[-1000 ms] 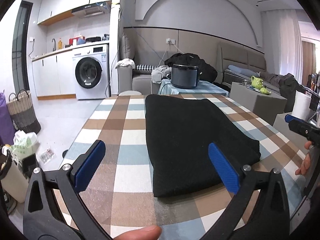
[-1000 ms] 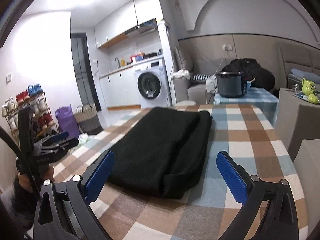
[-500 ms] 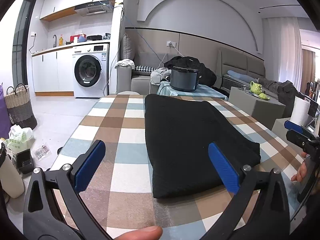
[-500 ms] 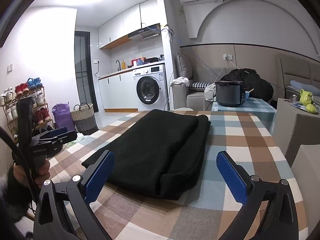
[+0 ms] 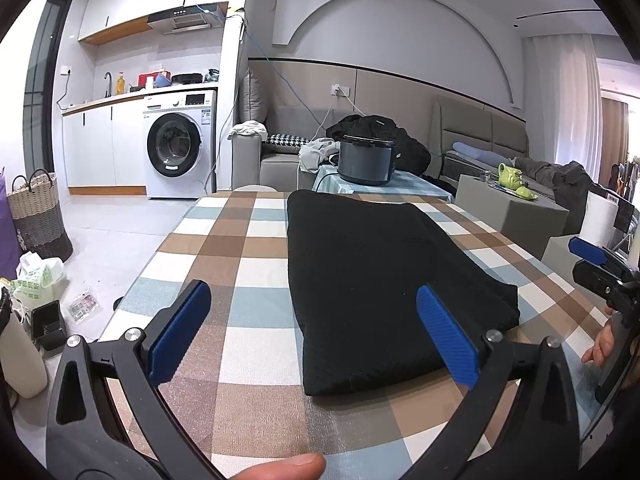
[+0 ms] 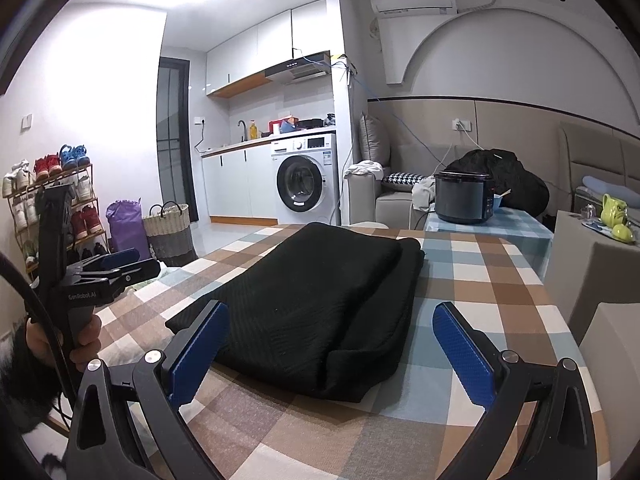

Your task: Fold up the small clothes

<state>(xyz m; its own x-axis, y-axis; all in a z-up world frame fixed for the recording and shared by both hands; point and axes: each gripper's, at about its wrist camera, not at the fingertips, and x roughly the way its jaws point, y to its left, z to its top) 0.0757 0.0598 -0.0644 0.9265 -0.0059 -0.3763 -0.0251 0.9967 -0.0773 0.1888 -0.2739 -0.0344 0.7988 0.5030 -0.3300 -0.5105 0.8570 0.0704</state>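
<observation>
A black garment [image 5: 380, 276] lies folded into a long flat rectangle on the checked tablecloth [image 5: 248, 240]; it also shows in the right wrist view [image 6: 320, 300]. My left gripper [image 5: 312, 328] is open and empty, held above the table's near edge in front of the garment's near end. My right gripper [image 6: 332, 344] is open and empty, held above the garment's near right corner. Each gripper shows in the other's view: the right one at the far right [image 5: 600, 268], the left one at the far left [image 6: 108, 268].
A small table with a dark rice cooker [image 5: 366, 160] stands beyond the table's far end. A washing machine [image 5: 176, 148] and a woven basket [image 5: 38, 216] stand to the left. Grey boxes with a green teapot [image 5: 514, 176] stand to the right. A shoe rack [image 6: 52, 204] is at the left wall.
Both grippers have lifted and tilted up slightly, still open. The garment has not moved.
</observation>
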